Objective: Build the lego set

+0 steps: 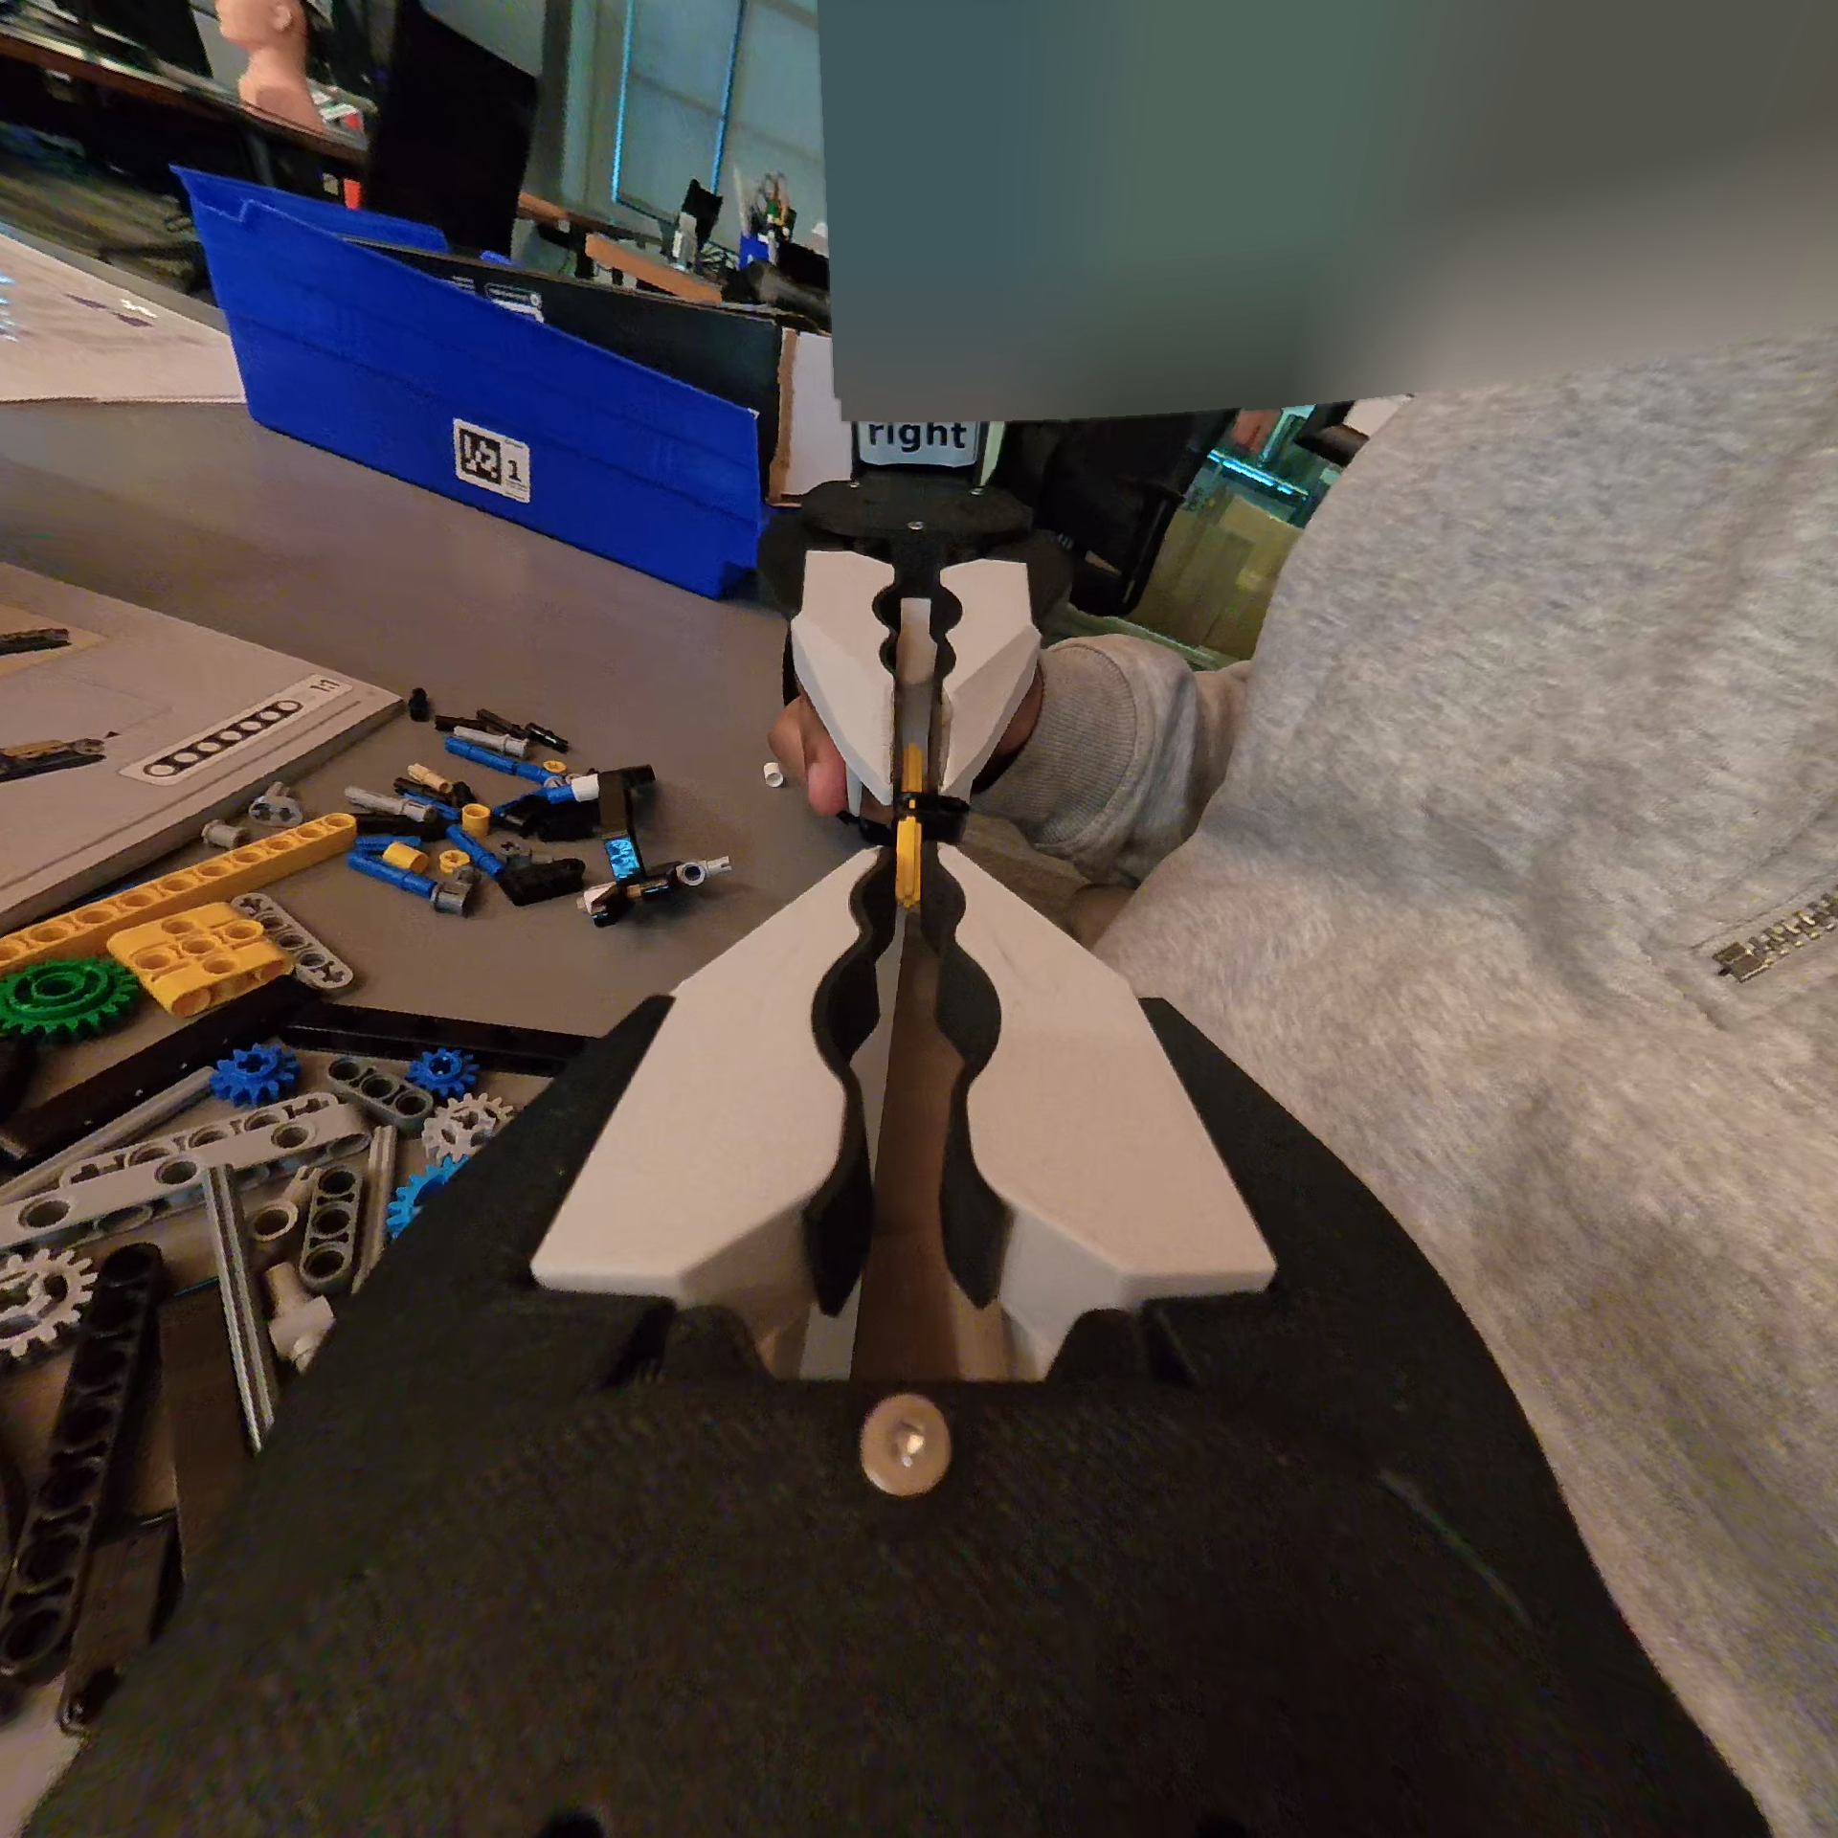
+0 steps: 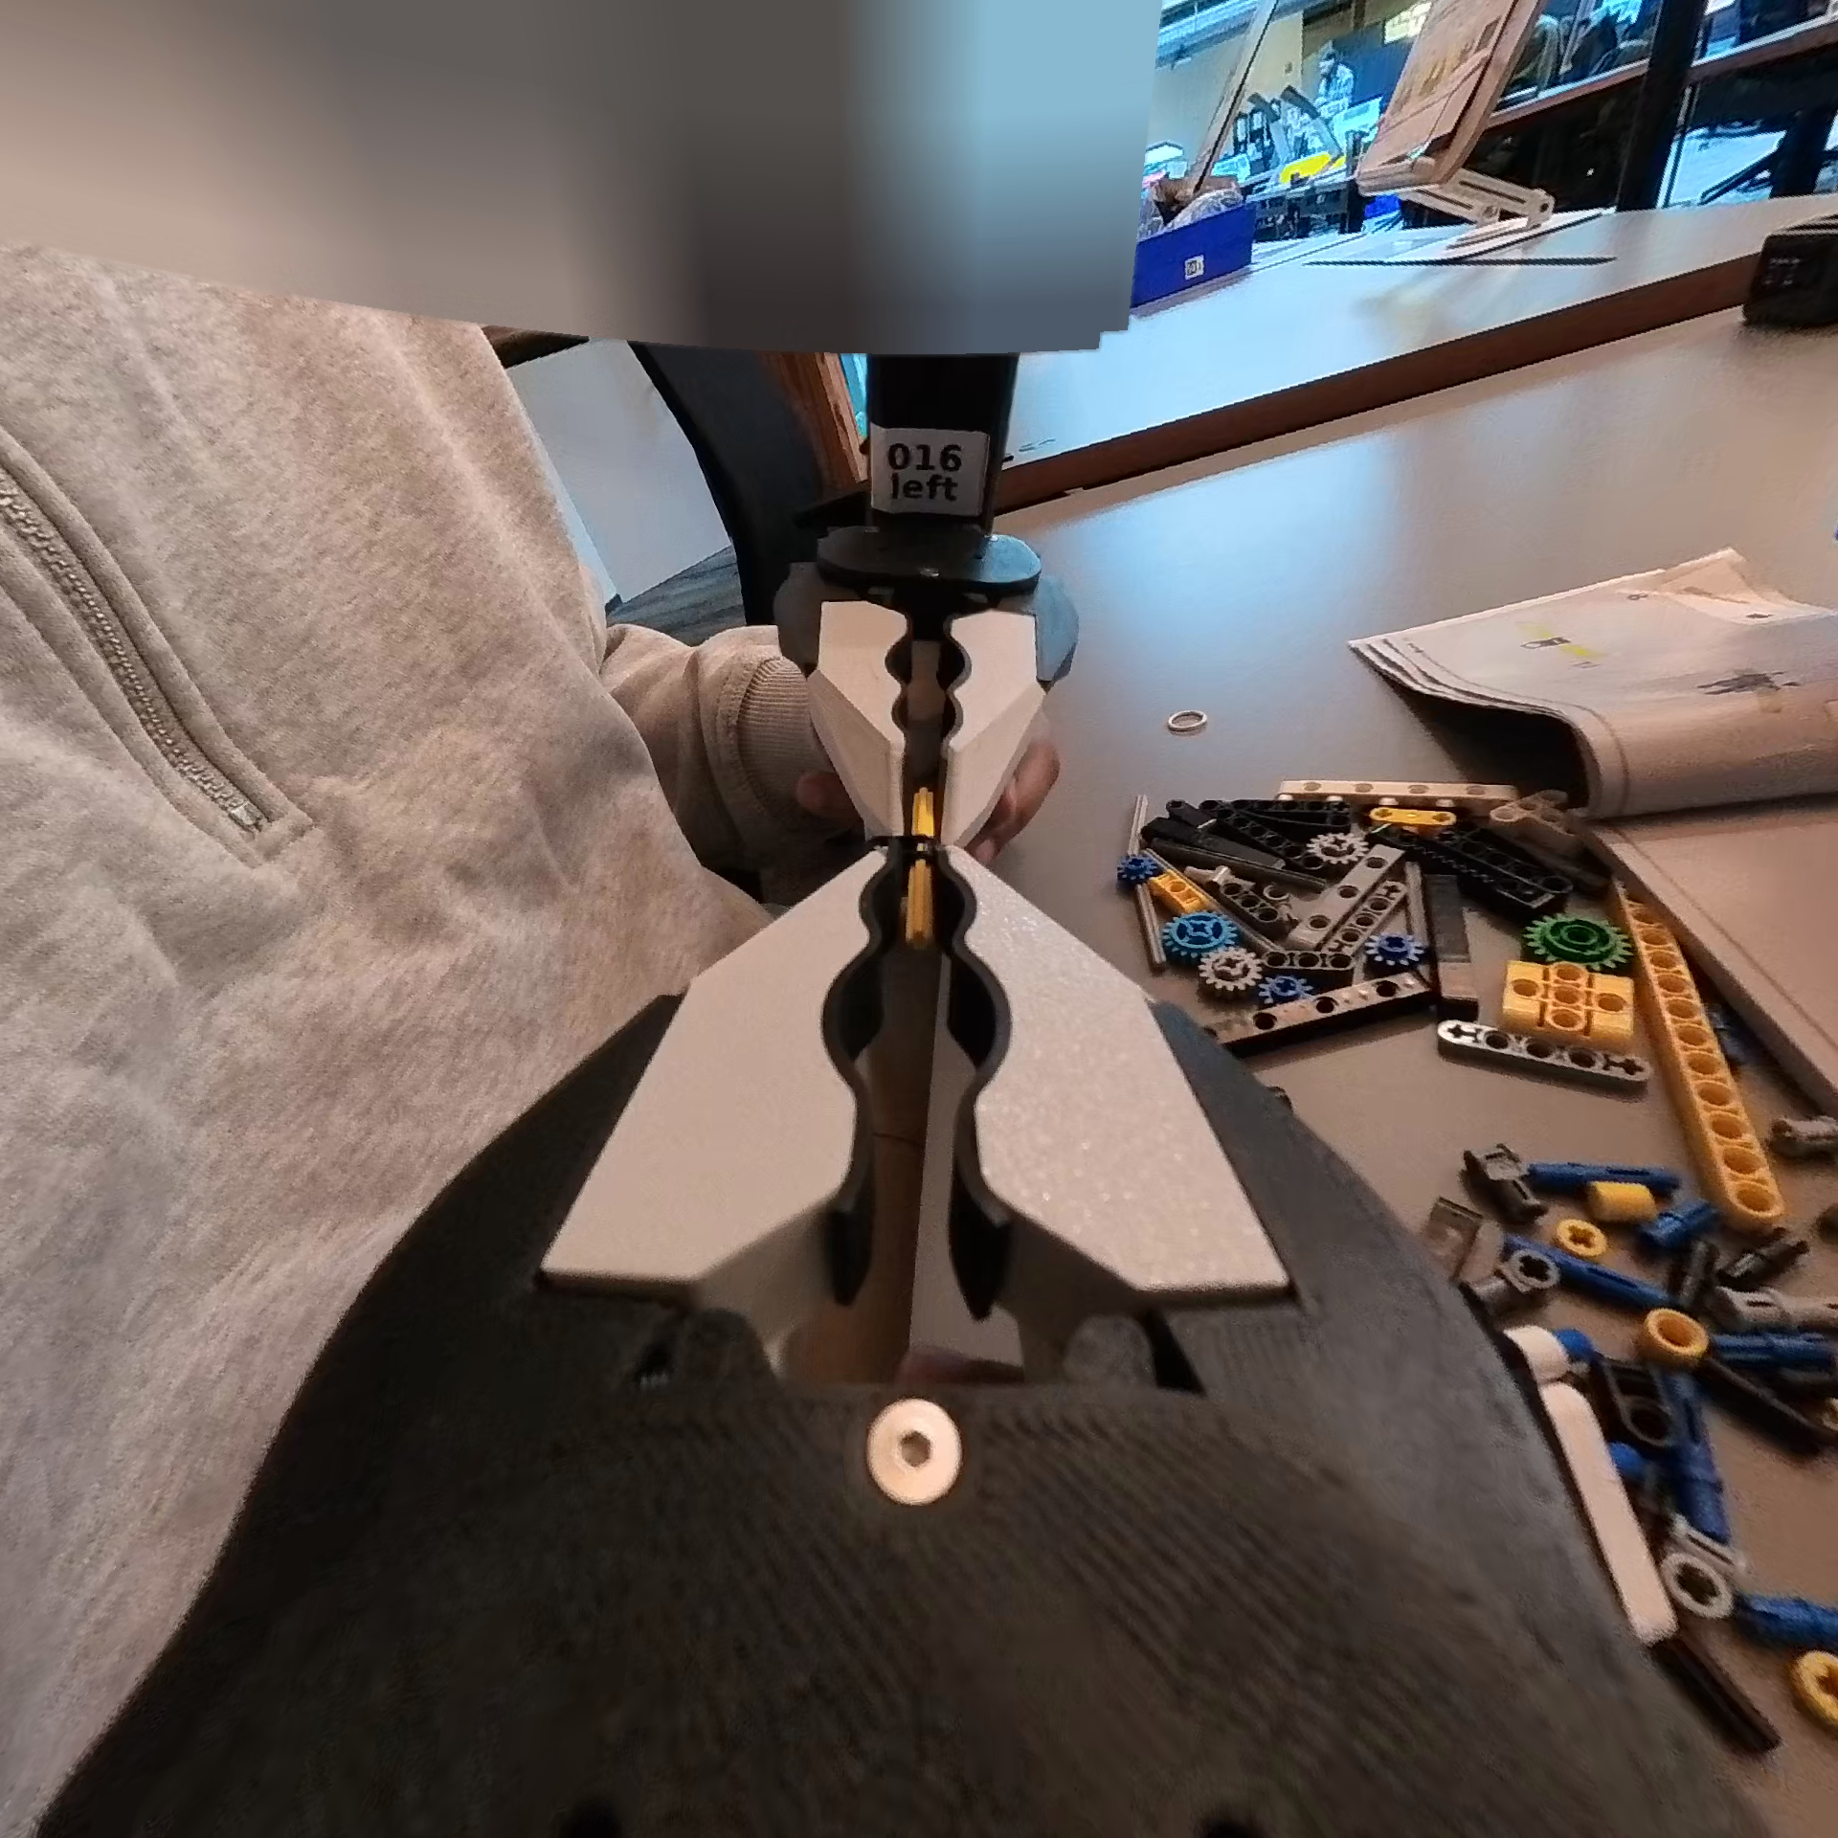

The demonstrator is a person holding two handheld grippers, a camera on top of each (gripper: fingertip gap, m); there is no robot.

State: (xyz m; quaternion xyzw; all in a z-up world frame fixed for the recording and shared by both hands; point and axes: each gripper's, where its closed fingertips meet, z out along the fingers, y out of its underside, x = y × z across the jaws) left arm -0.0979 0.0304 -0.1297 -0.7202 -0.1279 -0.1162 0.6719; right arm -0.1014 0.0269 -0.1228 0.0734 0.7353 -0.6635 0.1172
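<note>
1. Left gripper point(image 1: 907, 875) and right gripper point(image 2: 920, 895) meet tip to tip, both jaws clamped on the yellow axle point(image 1: 907, 845)
2. Black piece point(image 1: 935, 804) rings it between them; push straight along the axle

The right gripper point(image 2: 917, 900) faces the left gripper point(image 2: 923, 821) tip to tip, both clamped on one thin yellow rod point(image 2: 919, 910), with a small black piece point(image 2: 910, 847) ringing it between the tips. A grey sweater point(image 2: 298, 746) fills the left side. On the table point(image 2: 1293, 597) to the right lies a pile of loose parts: a long yellow beam point(image 2: 1696, 1054), a green gear point(image 2: 1576, 940), blue pins point(image 2: 1581, 1273), and a folded instruction booklet point(image 2: 1611, 686) beyond them.
</note>
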